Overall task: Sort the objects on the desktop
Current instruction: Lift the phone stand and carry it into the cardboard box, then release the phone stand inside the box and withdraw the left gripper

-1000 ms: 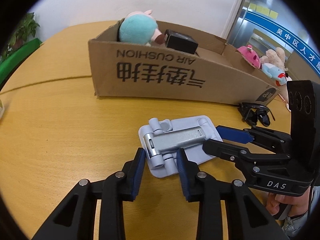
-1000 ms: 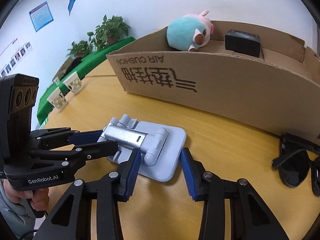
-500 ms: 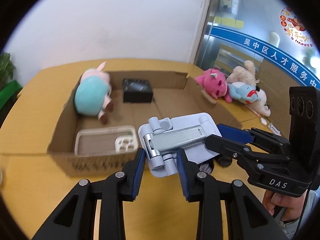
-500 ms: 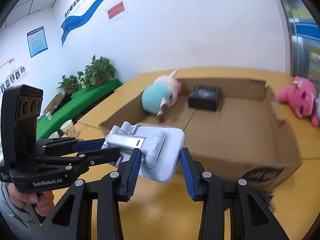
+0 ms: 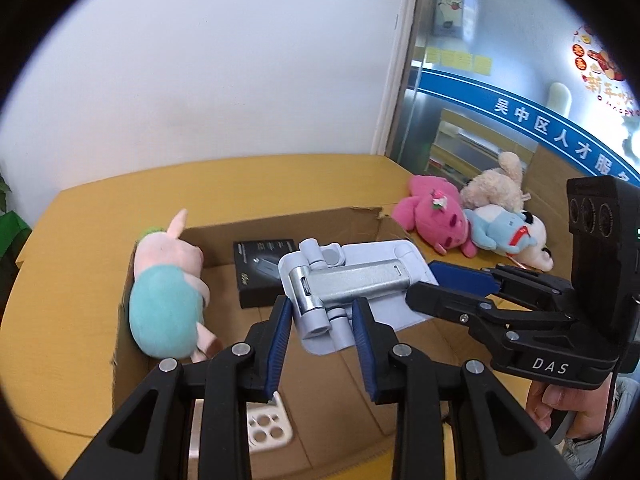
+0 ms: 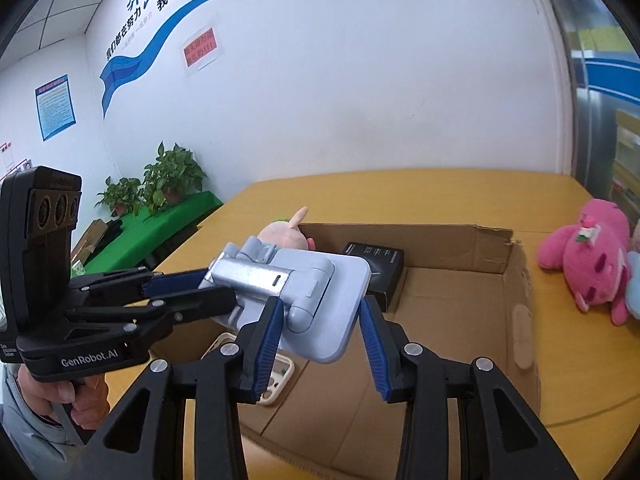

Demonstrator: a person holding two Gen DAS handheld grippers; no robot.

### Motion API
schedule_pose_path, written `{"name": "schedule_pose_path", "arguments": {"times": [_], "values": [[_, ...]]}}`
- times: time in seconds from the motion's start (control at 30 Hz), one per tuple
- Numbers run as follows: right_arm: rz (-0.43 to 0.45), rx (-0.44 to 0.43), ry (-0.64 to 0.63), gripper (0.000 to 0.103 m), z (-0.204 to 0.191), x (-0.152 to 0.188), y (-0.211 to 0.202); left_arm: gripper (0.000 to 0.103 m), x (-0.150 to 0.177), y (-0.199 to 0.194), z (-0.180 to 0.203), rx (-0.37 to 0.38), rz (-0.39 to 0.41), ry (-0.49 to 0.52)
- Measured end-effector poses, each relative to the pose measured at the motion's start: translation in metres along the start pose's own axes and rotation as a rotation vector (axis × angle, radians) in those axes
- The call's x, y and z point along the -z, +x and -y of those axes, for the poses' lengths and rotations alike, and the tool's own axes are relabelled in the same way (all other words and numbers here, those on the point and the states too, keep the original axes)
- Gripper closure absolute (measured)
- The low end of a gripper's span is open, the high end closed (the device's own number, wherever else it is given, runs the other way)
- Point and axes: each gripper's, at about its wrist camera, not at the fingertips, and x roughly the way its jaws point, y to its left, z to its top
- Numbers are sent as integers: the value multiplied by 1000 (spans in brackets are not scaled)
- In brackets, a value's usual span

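Both grippers hold a pale blue folding phone stand (image 5: 352,280) in the air above the open cardboard box (image 5: 304,220). My left gripper (image 5: 320,320) is shut on its hinge end. My right gripper (image 6: 320,320) is shut on its flat plate end (image 6: 320,300). In the left wrist view the right gripper (image 5: 460,284) comes in from the right; in the right wrist view the left gripper (image 6: 188,286) comes in from the left. The box (image 6: 516,280) holds a pink and teal plush pig (image 5: 168,296), a black box (image 5: 260,272) and a white tray (image 5: 264,428).
A pink plush (image 5: 432,220), a beige plush (image 5: 496,180) and a blue-and-white plush (image 5: 508,232) lie on the yellow table (image 5: 80,216) right of the box. The pink plush also shows in the right wrist view (image 6: 592,256). Potted plants (image 6: 160,184) stand on a green bench at far left.
Both grippers lifted the phone stand off the table and carried it up and forward over the box. The view into the box has grown closer.
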Motion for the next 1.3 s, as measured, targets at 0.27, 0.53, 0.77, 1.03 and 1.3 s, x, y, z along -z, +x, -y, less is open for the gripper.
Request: {"name": "schedule_pose_path", "arguments": {"times": [0.27, 0.53, 0.77, 1.03, 1.3], "values": [[-153, -61, 52, 65, 30, -21, 85, 73, -10, 64, -39, -52, -121, -35], [-369, -85, 134, 65, 64, 1, 167, 74, 12, 134, -66, -43, -337, -93], [-534, -58, 186, 65, 79, 24, 212, 75, 30, 169, -74, -75, -506, -129], [-495, -54, 154, 65, 72, 22, 196, 75, 26, 146, -76, -103, -497, -175], [-97, -22, -78, 0, 32, -5, 14, 18, 19, -25, -31, -146, -2, -76]]}}
